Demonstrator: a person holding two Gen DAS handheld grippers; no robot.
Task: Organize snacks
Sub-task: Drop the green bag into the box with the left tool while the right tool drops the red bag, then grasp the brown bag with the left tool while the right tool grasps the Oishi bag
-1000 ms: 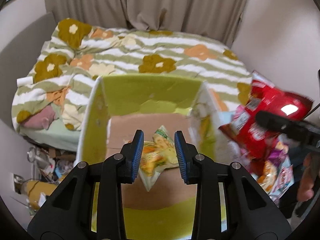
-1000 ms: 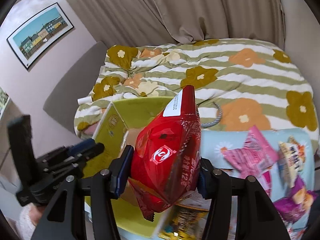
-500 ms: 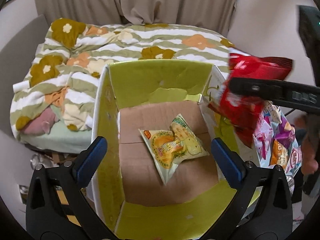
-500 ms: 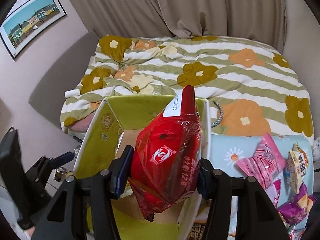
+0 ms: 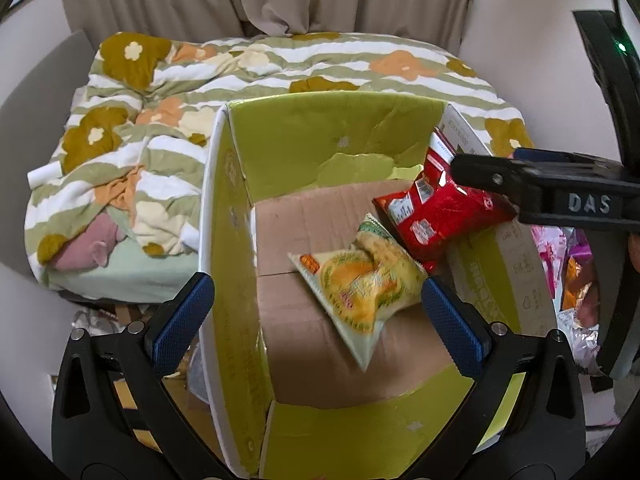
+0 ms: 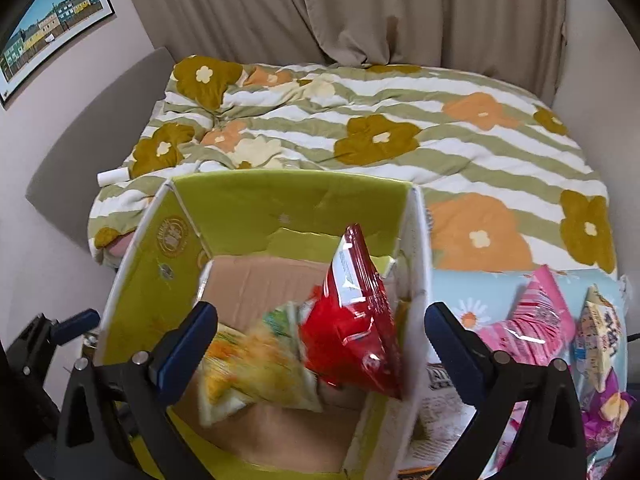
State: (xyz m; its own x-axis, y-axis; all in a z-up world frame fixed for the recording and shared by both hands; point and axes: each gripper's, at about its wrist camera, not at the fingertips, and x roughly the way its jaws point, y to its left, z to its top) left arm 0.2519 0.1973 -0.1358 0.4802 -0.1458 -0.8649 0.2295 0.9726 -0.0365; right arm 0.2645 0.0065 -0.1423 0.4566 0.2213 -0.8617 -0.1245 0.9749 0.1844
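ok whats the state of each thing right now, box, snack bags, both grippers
green cardboard box: flaps up, open.
yellow snack bag: sealed, lying on the box floor.
red snack bag: sealed, inside the box, tilted against its right wall, overlapping the yellow bag.
pink snack bag: outside the box, on the blue cloth.
left gripper: open, empty.
right gripper: jaws opening, pads clear of the red bag.

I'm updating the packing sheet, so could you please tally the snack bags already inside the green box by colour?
Yellow: 1, the yellow bag lying on the cardboard floor of the green box.
Red: 1, the red bag leaning at the right wall.
Total: 2
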